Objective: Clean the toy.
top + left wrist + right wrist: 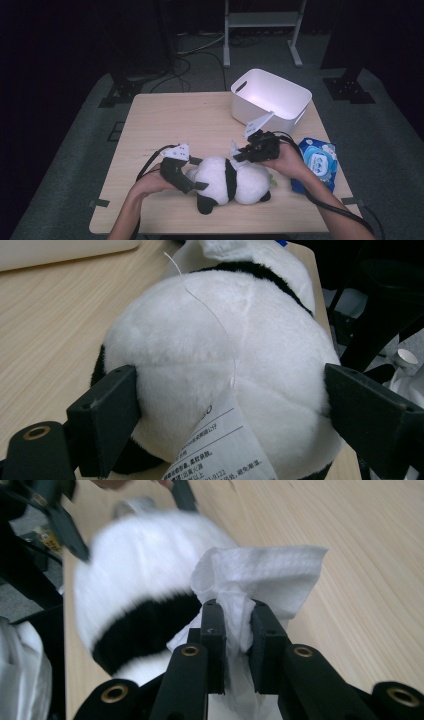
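While the left gripper (192,181) jaws clamp the plush panda (231,182) at the surface's 6 o'clock edge, the right gripper's (234,625) narrow pinch may drop the white wipe (260,575) mid-stroke.

Panda's (145,570) far end motion-blurred; paper tag (222,450) cropped by frame bottom.

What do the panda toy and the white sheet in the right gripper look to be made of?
Panda toy: soft plush fabric, matte and fuzzy, with stitched seams and a printed paper tag.
White sheet: thin, crumpled and faintly textured, likely a nonwoven wipe or tissue; whether it is damp cannot be told.
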{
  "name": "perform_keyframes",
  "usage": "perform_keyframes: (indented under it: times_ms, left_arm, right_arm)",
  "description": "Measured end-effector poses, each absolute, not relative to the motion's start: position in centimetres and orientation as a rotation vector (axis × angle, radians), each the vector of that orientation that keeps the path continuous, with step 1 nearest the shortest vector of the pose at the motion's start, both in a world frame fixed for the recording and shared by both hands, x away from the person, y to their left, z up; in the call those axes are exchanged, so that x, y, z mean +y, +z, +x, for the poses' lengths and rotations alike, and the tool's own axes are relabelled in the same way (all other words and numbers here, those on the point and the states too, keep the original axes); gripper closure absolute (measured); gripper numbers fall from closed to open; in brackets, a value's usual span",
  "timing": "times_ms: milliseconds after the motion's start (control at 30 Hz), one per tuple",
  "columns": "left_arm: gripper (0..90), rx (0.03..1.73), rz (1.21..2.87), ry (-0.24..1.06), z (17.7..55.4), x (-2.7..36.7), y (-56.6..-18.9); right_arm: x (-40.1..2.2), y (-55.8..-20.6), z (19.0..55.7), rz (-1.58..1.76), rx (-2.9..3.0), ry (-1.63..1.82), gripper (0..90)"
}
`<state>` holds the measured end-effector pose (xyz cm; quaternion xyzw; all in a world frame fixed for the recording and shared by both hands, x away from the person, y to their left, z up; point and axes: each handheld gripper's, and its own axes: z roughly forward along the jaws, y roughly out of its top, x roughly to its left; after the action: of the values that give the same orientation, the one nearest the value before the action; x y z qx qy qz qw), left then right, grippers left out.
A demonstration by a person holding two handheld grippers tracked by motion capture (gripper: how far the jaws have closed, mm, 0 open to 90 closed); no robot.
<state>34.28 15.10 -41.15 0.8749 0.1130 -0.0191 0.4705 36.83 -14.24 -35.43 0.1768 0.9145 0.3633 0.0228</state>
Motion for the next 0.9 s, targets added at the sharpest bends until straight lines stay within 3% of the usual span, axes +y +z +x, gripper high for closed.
perform_keyframes:
  times_ms: [533, 900]
  left_arm:
    - [10.3, 0.286, 2.140, -0.049, 34.2, 15.1, -41.2]
    - [10.2, 0.290, 2.143, -0.052, 34.2, 15.2, -41.2]
  right_arm:
    - [-22.5, -37.5, 35.4, 0.784, 2.754, 1.158, 78.3]
    - [-23.2, -38.5, 32.4, 0.757, 2.752, 1.223, 78.3]
